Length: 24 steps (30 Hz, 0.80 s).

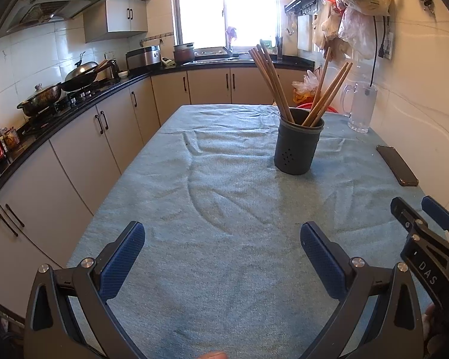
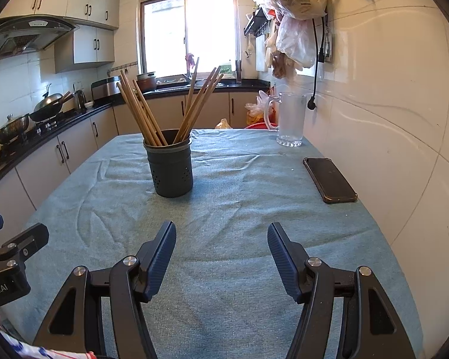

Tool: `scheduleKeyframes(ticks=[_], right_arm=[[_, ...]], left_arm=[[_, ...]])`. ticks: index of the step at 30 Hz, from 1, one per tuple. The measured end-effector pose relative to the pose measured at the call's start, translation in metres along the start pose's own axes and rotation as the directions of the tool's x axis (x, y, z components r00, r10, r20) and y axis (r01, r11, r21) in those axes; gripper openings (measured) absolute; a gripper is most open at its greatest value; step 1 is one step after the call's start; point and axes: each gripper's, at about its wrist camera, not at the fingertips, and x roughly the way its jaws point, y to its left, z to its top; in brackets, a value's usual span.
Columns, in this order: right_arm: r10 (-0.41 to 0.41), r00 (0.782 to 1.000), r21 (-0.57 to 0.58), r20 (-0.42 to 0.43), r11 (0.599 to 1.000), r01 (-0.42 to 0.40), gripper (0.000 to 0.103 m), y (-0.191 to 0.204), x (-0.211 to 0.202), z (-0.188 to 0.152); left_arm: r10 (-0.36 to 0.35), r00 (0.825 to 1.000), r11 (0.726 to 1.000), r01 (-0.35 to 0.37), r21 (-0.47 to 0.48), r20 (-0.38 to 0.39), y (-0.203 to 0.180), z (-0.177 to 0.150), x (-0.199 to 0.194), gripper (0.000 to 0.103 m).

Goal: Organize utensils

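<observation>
Both the left gripper (image 1: 223, 249) and right gripper (image 2: 221, 252) hover with jaws released, grasping nothing, over bare blue cloth on the worktop (image 2: 224, 197). At twelve o'clock stands the holder (image 2: 170, 164), chopsticks (image 2: 140, 113) fanned inside; phone (image 2: 329, 179) at two o'clock near the wall edge. "DAS" reads on the right gripper's body.

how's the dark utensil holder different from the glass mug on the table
The dark grey perforated plastic utensil holder is opaque; the clear glass handled mug is see-through. The holder carries wooden chopsticks; the mug holds no utensils. The holder stands mid-table, the mug by the white tiled wall. Both stand upright on the blue cloth.
</observation>
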Motion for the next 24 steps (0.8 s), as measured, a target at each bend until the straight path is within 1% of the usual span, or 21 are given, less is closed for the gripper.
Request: scheduleKeyframes(ticks=[6,20,24], right_arm=[[-0.007,1.0,-0.008,0.021,1.0,0.007,0.068,-0.0007,-0.0044,0.0001],[-0.006,0.999,-0.006,0.034,1.0,0.006,0.07,-0.0019,-0.0067,-0.0003],[-0.008,0.999,-0.009,0.048,1.0,0.008,0.07,-0.0022,-0.0095,-0.0006]], left_arm=[[0.0,1.0,1.0,0.0,0.001,-0.003,-0.001,-0.0018,0.0004,0.103],[-0.007,1.0,1.0,0.007,0.007,-0.004,-0.0025,-0.0027,-0.0009,0.103],[0.012,1.0,1.0,-0.012,0.017,0.012,-0.0044,-0.0025,-0.0038,0.103]])
